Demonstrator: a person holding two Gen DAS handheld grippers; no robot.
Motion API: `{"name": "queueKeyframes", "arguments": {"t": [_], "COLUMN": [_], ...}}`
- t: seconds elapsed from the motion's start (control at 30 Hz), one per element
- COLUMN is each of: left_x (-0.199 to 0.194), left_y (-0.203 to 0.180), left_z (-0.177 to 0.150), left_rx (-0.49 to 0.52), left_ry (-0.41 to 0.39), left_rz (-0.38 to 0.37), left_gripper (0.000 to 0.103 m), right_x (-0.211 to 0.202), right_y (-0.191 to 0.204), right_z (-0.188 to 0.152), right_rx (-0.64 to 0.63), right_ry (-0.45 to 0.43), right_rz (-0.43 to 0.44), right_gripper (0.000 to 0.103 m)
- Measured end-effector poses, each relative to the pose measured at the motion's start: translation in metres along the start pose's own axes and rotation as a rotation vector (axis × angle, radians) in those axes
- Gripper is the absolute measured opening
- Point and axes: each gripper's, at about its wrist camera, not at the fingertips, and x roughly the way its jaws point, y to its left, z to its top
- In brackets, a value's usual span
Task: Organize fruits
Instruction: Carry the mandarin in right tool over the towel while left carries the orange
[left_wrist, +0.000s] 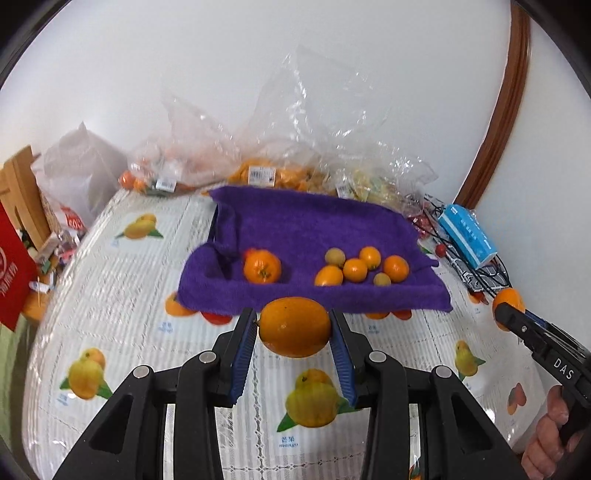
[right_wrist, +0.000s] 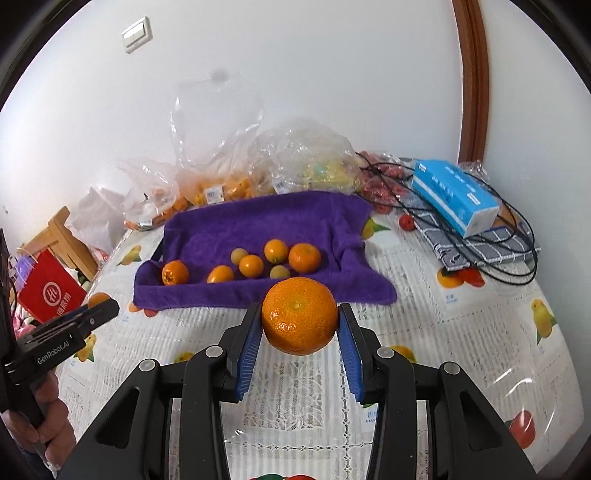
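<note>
My left gripper (left_wrist: 294, 326) is shut on a smooth oval orange fruit (left_wrist: 294, 326), held above the table just before the purple towel's front edge. My right gripper (right_wrist: 300, 321) is shut on a round mandarin (right_wrist: 300, 321), also lifted off the table near the towel. The purple towel (left_wrist: 314, 218) drapes over a tray and holds one mandarin (left_wrist: 262, 266) on its left and a cluster of several small orange and pale fruits (left_wrist: 360, 267) on its right. In the right wrist view the same towel (right_wrist: 266, 218) shows those fruits (right_wrist: 258, 264) in a row.
Clear plastic bags of fruit (left_wrist: 266, 173) lie behind the towel against the wall. A blue tissue box (right_wrist: 454, 194), black cables and a checked cloth (right_wrist: 476, 247) sit at the right. A red bag (right_wrist: 50, 291) and wooden chair (right_wrist: 61, 230) stand left of the fruit-print tablecloth (right_wrist: 461, 350).
</note>
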Motion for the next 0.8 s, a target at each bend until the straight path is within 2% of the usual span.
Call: {"name": "queueKeyframes", "arguments": {"t": [0.43,0.67,0.8], "left_x": [-0.001,-0.001,0.000], "left_y": [0.002,0.007,0.006], "left_z": [0.033,0.040,0.041], "left_rx": [0.018,0.017,0.040], "left_ry": [-0.033,-0.042,-0.045], "left_rz": [0.007,0.040,0.065], "left_gripper": [0.038,0.038,0.038], "right_x": [-0.002,0.007,0.017], "right_y": [0.014,0.034,0.037], "right_z": [0.026,0.035,0.038], "right_rx": [-0.061,-0.153,-0.158], "right_ry": [0.002,0.028,0.047], "right_rz": [0.013,0.037,0.055], "right_gripper": [0.041,0.040,0.040]}}
